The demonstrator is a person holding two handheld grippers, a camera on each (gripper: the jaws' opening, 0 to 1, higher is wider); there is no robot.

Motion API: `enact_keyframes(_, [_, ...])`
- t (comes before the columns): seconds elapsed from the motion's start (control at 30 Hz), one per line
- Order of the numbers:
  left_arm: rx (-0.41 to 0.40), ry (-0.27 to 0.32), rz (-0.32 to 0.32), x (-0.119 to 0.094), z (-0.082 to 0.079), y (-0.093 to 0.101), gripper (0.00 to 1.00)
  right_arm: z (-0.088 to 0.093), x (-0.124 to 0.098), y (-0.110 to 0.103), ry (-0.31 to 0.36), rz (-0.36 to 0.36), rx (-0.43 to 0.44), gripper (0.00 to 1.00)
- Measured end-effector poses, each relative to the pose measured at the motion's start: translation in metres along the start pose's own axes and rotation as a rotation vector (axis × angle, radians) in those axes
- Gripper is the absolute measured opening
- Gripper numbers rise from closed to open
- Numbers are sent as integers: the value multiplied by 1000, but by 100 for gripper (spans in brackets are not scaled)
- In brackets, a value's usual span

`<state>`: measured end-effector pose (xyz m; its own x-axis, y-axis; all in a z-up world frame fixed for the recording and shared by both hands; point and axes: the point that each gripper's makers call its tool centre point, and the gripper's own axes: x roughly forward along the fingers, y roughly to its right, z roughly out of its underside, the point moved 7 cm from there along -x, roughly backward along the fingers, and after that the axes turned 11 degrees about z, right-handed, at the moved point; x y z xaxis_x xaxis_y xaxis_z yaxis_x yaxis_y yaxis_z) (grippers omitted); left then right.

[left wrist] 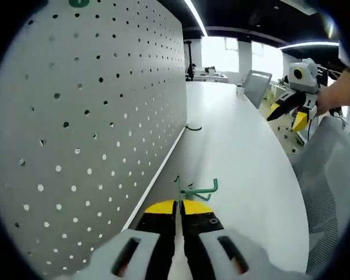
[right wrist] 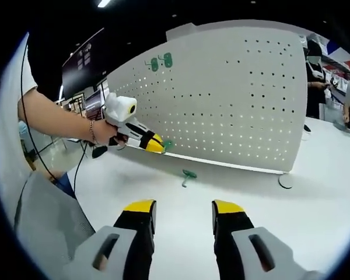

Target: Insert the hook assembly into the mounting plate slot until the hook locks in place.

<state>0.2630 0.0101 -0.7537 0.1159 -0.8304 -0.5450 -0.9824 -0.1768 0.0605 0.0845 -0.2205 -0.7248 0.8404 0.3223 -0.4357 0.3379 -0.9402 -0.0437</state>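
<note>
On a long white table (right wrist: 315, 198), a grey pegboard (right wrist: 221, 99) stood upright along one edge, its face covered in rows of small holes; this board appeared to serve as the mounting plate.

From the left gripper view, the left gripper (left wrist: 179, 211) pointed along the foot of the pegboard (left wrist: 93, 116). Its yellow-tipped jaws were pressed together with no visible gap, and a thin green wire hook (left wrist: 195, 189) stood out just past the tips. The jaws seemed to be pinching the hook's upright back piece, though the contact itself was hidden behind the tips, so this is a judgement. Holding it by the back would leave the hook's prongs free to meet the board's holes.

From the right gripper view, the same left gripper (right wrist: 159, 145) was held in a person's hand (right wrist: 105, 133), its tip close against the lower part of the board with a bit of green at its nose. A second green hook (right wrist: 188, 175) lay loose on the table, near the board's base and apart from both grippers. Two more green pieces (right wrist: 161, 61) hung high on the board.

The right gripper (right wrist: 184, 211) hovered above the table, well back from the board, with its jaws spread wide and nothing between them. It was probably kept back to leave the board and hooks unobstructed. Insertion looked not yet complete.
</note>
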Motion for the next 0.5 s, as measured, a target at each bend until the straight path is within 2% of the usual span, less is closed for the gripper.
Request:
enact_keyframes(0.2, [-21, 58, -23, -11, -5, 4, 3, -4, 0, -1, 18, -4, -27, 34])
enact_keyframes(0.4, [-32, 121, -44, -24, -11, 12, 3, -6, -1, 0, 36, -7, -7, 34])
enact_keyframes(0.43, [-49, 153, -45, -26, -12, 14, 3, -6, -1, -1, 38, -5, -7, 34])
enact_keyframes(0.5, [-49, 160, -56, -31, -12, 16, 3, -7, -1, -2, 39, -8, -7, 34])
